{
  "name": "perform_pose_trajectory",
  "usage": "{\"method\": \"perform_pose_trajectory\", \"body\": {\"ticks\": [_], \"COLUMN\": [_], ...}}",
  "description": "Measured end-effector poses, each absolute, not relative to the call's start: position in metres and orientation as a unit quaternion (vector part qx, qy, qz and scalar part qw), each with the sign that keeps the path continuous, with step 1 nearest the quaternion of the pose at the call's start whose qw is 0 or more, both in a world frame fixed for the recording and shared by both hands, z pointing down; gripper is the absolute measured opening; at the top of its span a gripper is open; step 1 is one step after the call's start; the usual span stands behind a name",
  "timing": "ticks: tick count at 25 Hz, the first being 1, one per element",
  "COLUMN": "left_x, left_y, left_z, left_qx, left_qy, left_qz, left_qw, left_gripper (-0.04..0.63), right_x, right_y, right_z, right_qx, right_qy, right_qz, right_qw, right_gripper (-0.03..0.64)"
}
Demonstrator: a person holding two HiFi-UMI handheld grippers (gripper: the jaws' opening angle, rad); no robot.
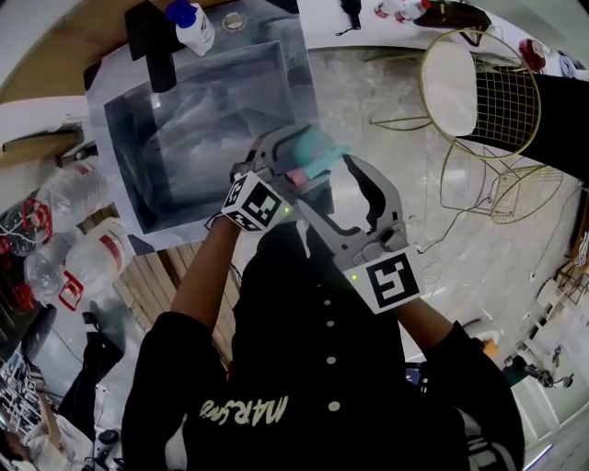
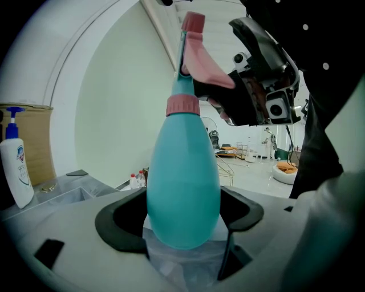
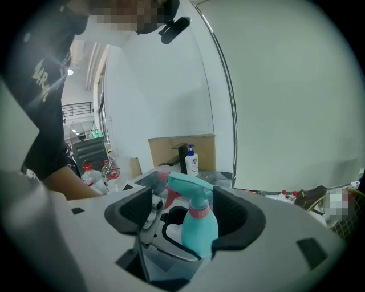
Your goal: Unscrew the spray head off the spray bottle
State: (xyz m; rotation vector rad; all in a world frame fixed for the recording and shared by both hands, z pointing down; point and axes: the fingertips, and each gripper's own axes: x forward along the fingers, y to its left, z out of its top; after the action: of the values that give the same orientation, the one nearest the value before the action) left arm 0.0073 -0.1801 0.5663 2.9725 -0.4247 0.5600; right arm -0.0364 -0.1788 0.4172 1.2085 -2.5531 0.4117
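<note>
A teal spray bottle (image 1: 319, 145) with a pink collar (image 2: 182, 106) and a teal-and-pink spray head (image 2: 195, 48) stands upright in the left gripper view, held up over the sink's edge. My left gripper (image 2: 183, 228) is shut on the bottle's lower body (image 2: 183, 182), its black pads against both sides. In the head view the left gripper (image 1: 290, 156) sits just left of the right gripper (image 1: 345, 175). My right gripper (image 3: 185, 214) is open, its pads wide on either side of the spray head (image 3: 187, 185) and collar (image 3: 199, 211) without touching them.
A steel sink (image 1: 198, 120) lies behind the grippers, with a black faucet (image 1: 152, 41) and a white pump bottle (image 1: 193, 26) at its rim. Clear water bottles (image 1: 74, 239) lie at the left. A gold wire chair (image 1: 479, 83) stands on the floor at the right.
</note>
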Motion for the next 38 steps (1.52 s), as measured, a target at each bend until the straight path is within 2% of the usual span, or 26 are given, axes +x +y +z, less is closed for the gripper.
{"method": "perform_pose_trajectory", "body": {"ticks": [5,11,16,17,21,26,30,33,36,38], "left_x": [0.014,0.013,0.012,0.012,0.009,0.010,0.011,0.010,0.010,0.010], "left_y": [-0.169,-0.168,-0.170,-0.171,-0.171,-0.169,-0.168,-0.168,-0.168,-0.169], "left_z": [0.568,0.568,0.567,0.567,0.568,0.567,0.567,0.568,0.569,0.569], "left_qx": [0.972,0.972,0.971,0.971,0.972,0.975,0.974,0.972,0.972,0.971], "left_qy": [-0.127,-0.131,-0.136,-0.138,-0.132,-0.115,-0.111,-0.116,-0.121,-0.122], "left_qz": [0.197,0.194,0.193,0.193,0.192,0.190,0.196,0.201,0.202,0.203], "left_qw": [0.021,0.025,0.029,0.028,0.029,0.025,0.022,0.025,0.029,0.028], "left_gripper": [0.396,0.397,0.397,0.397,0.397,0.396,0.396,0.396,0.397,0.396], "right_x": [-0.048,-0.045,-0.030,-0.029,-0.034,-0.033,-0.031,-0.030,-0.024,-0.017], "right_y": [-0.185,-0.187,-0.194,-0.194,-0.189,-0.172,-0.167,-0.169,-0.171,-0.180], "right_z": [0.426,0.436,0.441,0.441,0.442,0.448,0.448,0.453,0.457,0.438], "right_qx": [0.423,0.428,0.425,0.417,0.337,0.120,0.053,0.061,0.095,0.175], "right_qy": [-0.881,-0.879,-0.885,-0.890,-0.928,-0.977,-0.983,-0.980,-0.973,-0.972], "right_qz": [0.149,0.135,0.078,0.074,0.085,0.016,-0.001,0.017,0.039,0.074], "right_qw": [0.152,0.160,0.174,0.169,0.135,0.173,0.178,0.190,0.208,0.141], "right_gripper": [0.355,0.339,0.165,0.149,0.147,0.144,0.144,0.158,0.269,0.312]}}
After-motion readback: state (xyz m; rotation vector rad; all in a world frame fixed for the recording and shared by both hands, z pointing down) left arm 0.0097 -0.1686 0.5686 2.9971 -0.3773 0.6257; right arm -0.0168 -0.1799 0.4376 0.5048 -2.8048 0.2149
